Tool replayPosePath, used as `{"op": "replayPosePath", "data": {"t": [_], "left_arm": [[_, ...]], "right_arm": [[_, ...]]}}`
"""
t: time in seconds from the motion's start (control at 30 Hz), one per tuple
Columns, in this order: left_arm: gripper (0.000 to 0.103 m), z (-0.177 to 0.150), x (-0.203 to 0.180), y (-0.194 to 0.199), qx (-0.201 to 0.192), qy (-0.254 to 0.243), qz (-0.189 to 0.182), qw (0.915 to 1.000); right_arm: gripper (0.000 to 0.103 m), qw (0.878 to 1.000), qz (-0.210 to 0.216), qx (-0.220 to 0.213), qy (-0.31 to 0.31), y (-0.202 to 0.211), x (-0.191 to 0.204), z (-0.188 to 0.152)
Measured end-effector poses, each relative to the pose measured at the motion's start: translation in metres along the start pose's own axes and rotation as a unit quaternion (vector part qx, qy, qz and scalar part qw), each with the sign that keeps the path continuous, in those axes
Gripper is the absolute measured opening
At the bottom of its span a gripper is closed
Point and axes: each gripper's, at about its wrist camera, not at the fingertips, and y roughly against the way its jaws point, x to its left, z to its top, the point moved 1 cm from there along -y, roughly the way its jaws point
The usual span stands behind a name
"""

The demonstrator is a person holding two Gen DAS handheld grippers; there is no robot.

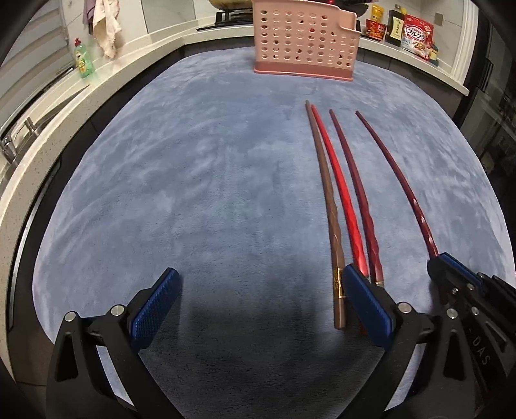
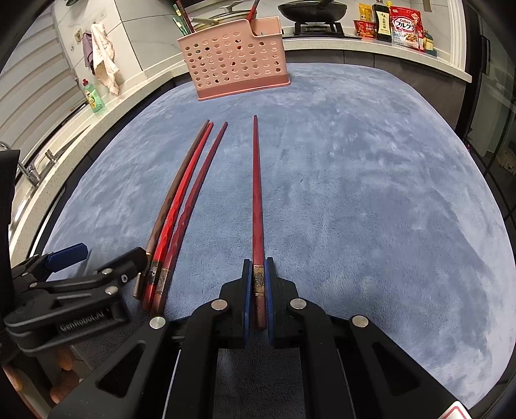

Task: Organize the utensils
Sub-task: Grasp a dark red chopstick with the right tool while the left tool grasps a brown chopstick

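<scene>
Right gripper (image 2: 258, 274) pinches 1 dark-red chopstick (image 2: 255, 193) (left gripper (image 1: 258, 280) spread wide)

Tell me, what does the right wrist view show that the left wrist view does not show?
Only the right wrist view: the right gripper shut on the dark red chopstick, utensils standing in the pink holder, and a black pan.
Only the left wrist view: the left gripper, wide open over bare blue mat.
Both: three chopsticks lying together, the green bottle, the cereal bag.
</scene>
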Motion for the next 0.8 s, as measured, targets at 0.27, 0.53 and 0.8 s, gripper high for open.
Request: {"op": "replayPosePath", "data": {"t": [0.27, 0.53, 0.8], "left_arm": [[0.096, -0.003, -0.011, -0.009, 0.013, -0.010, -0.003, 0.9999], [0.058, -0.003, -0.015, 0.001, 0.008, -0.021, -0.026, 0.9994], [0.009, 0.000, -0.011, 0.005, 0.020, -0.012, -0.067, 0.9974]], "right_arm": [[0.007, 1.000, 0.000, 0.001, 0.000, 0.000, 0.000, 0.000], [0.007, 1.000, 0.000, 0.000, 0.002, 0.000, 0.000, -0.001], [0.007, 1.000, 0.004, -0.002, 0.005, 0.006, 0.003, -0.005]]}}
